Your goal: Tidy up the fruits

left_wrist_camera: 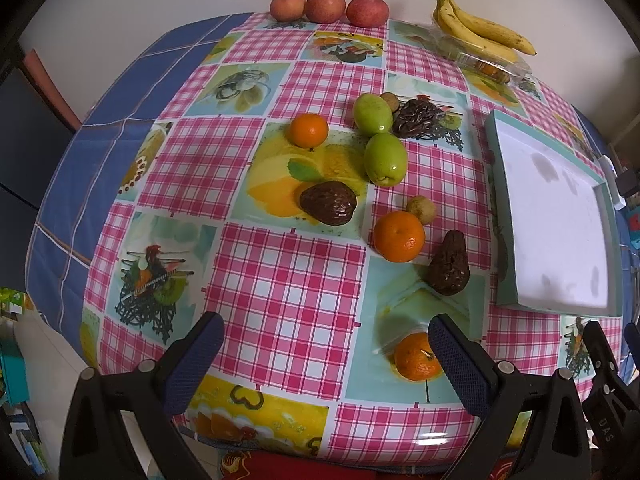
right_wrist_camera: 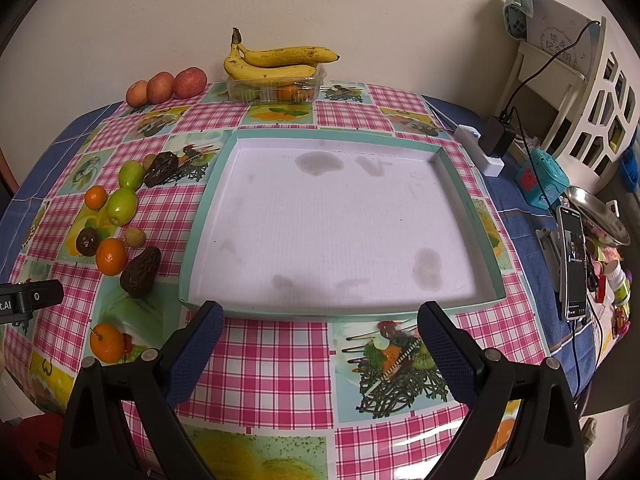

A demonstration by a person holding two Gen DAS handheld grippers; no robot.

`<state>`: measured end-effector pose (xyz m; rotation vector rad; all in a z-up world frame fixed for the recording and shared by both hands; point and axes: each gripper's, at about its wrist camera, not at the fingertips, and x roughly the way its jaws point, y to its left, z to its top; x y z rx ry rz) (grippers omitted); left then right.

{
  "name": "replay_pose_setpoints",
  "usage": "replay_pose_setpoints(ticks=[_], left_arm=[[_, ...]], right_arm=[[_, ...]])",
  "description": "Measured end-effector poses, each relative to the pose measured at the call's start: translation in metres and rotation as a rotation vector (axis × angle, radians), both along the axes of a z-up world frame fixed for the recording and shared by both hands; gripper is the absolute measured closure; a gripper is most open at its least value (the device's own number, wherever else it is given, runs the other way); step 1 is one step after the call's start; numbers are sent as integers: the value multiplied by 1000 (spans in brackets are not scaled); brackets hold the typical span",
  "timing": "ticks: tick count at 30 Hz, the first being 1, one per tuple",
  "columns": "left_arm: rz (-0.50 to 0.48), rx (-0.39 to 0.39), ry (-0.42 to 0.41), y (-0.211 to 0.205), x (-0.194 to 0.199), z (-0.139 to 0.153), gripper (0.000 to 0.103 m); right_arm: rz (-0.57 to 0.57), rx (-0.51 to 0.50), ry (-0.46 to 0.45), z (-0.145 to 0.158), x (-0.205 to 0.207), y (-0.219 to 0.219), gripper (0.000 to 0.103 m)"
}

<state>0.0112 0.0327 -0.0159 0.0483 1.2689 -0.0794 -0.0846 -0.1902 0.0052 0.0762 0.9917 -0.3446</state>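
Note:
Loose fruit lies on the checked tablecloth: three oranges (left_wrist_camera: pixel 399 236) (left_wrist_camera: pixel 309 131) (left_wrist_camera: pixel 416 356), two green fruits (left_wrist_camera: pixel 385 159), three dark wrinkled avocados (left_wrist_camera: pixel 328 203) (left_wrist_camera: pixel 449 264) and small brown fruits (left_wrist_camera: pixel 421 209). A shallow teal-rimmed tray (right_wrist_camera: pixel 208 200) with a white floor lies empty in front of my right gripper (right_wrist_camera: pixel 320 334), which is open above the table's near edge. My left gripper (left_wrist_camera: pixel 326 342) is open too, and its right finger (left_wrist_camera: pixel 460 360) is beside the nearest orange. The same fruit cluster (right_wrist_camera: pixel 110 256) shows left of the tray in the right wrist view.
Three apples (left_wrist_camera: pixel 326 6) line the far wall edge. Bananas (right_wrist_camera: pixel 276 62) rest on a clear plastic box (right_wrist_camera: pixel 276 88) behind the tray. Right of the table are a charger with cable (right_wrist_camera: pixel 496 136), a phone on a stand (right_wrist_camera: pixel 574 260), a metal bowl (right_wrist_camera: pixel 596 216) and a white rack (right_wrist_camera: pixel 580 92).

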Motion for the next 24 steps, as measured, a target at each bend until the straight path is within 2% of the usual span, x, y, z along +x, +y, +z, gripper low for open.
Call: replay_pose_setpoints(ticks=[24], left_arm=[[17, -17, 0, 6, 2, 1, 0]], right_arm=[[2, 2, 2, 1, 0, -2, 6]])
